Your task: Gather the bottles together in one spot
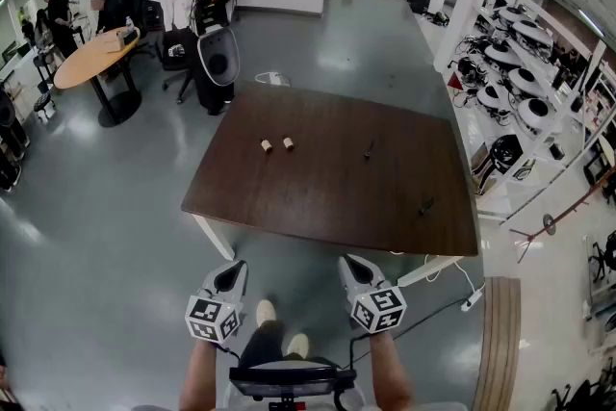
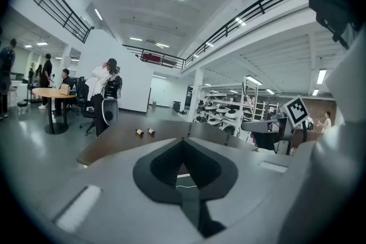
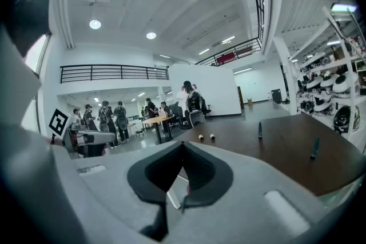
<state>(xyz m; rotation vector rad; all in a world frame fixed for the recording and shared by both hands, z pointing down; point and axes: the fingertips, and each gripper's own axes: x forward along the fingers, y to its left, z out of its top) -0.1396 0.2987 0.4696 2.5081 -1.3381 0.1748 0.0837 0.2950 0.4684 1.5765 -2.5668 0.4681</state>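
Two small tan bottles (image 1: pixel 267 145) (image 1: pixel 288 143) lie close together on the left half of the dark brown table (image 1: pixel 318 197). Two slim dark objects (image 1: pixel 369 149) (image 1: pixel 424 205) lie apart on its right half. Both grippers hang short of the table's near edge, over the floor. My left gripper (image 1: pixel 233 272) and right gripper (image 1: pixel 352 265) have their jaws together with nothing between them. The left gripper view shows its jaws (image 2: pixel 184 139) closed, with the tan bottles (image 2: pixel 139 132) far ahead. In the right gripper view (image 3: pixel 183 143) the tan bottles (image 3: pixel 201 137) and one dark object (image 3: pixel 259 130) stand well beyond the jaws.
People stand and sit at a round wooden table (image 1: pixel 91 58) at the back left, with office chairs (image 1: pixel 217 58) near the table's far left corner. Shelves of white devices (image 1: pixel 520 101) line the right side. A wooden bench (image 1: pixel 499 342) and a cable (image 1: pixel 462 289) lie at the near right.
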